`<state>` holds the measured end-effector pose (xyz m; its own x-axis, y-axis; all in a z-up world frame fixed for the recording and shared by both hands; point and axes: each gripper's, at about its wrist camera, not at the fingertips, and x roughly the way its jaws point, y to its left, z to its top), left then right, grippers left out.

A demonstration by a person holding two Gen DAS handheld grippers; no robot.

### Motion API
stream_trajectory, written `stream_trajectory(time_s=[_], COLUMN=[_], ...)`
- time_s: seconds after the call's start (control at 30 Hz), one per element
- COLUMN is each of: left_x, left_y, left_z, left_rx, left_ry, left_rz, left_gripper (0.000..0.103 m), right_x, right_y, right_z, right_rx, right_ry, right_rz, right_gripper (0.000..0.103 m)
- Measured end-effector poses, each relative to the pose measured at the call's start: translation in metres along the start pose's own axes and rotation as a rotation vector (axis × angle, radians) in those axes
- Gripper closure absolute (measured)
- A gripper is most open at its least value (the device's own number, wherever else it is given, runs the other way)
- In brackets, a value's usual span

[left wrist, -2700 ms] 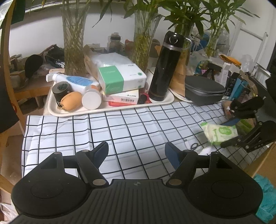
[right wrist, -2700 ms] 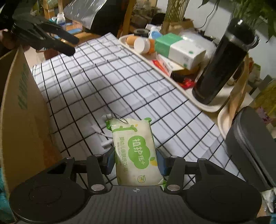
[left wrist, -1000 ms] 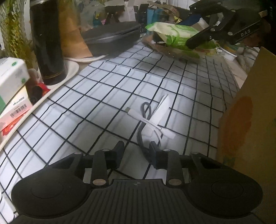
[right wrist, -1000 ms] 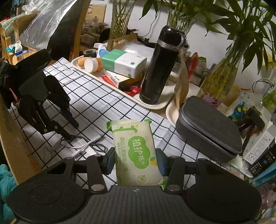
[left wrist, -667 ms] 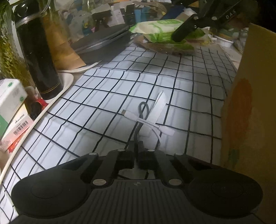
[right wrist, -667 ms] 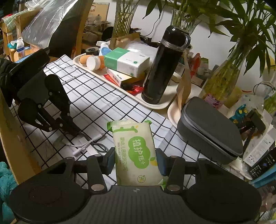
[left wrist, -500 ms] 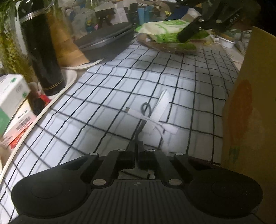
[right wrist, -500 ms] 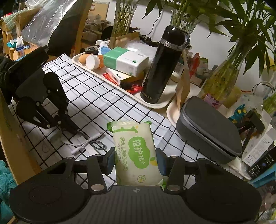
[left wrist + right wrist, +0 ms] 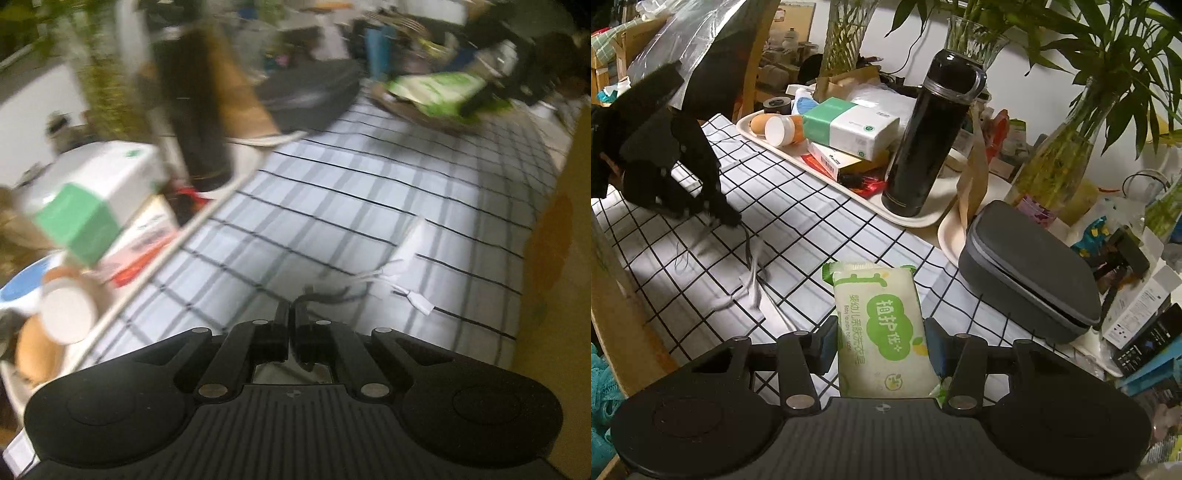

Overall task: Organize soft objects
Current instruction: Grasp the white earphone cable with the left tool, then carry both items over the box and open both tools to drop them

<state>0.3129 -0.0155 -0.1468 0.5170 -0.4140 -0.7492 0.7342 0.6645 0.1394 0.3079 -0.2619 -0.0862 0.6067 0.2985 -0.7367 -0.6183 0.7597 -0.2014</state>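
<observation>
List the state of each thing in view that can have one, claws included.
Left claw: shut on the dark cable.
Dark cable with white tags: lifted at the pinched end, the rest trailing on the checked cloth.
Right claw: shut on the green-and-white wipes pack.
Green-and-white wipes pack: held above the cloth.
Grey zip case: closed.
Black flask: upright, lid on.

left gripper (image 9: 291, 314) pinching dark cable (image 9: 325, 293)
</observation>
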Motion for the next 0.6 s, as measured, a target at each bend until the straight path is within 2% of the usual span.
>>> stream_trajectory(time_s=[0.17, 0.3, 0.5, 0.6], left_x=[-0.023, -0.046, -0.073, -0.085], left_y=[0.017, 0.024, 0.013, 0.01], left_z=[0.0, 0.0, 0.004, 0.007], left_rx=[-0.084, -0.151, -0.168, -0.222], left_ry=[-0.039, -0.092, -0.133, -0.162], left_rz=[0.077, 0.083, 0.115, 0.1], left_gripper=[0.1, 0.1, 0.1, 0.1], right_x=[-0.003, -0.007, -0.019, -0.027], right_y=[0.0, 0.002, 0.007, 0.011], right_z=[0.002, 0.005, 0.01, 0.012], right_rx=[0.005, 0.009, 0.023, 0.031], right_ry=[-0.009, -0.021, -0.05, -0.069], right_rz=[-0.003, 0.004, 0.024, 0.045], right_gripper=[0.052, 0.052, 0.052, 0.052])
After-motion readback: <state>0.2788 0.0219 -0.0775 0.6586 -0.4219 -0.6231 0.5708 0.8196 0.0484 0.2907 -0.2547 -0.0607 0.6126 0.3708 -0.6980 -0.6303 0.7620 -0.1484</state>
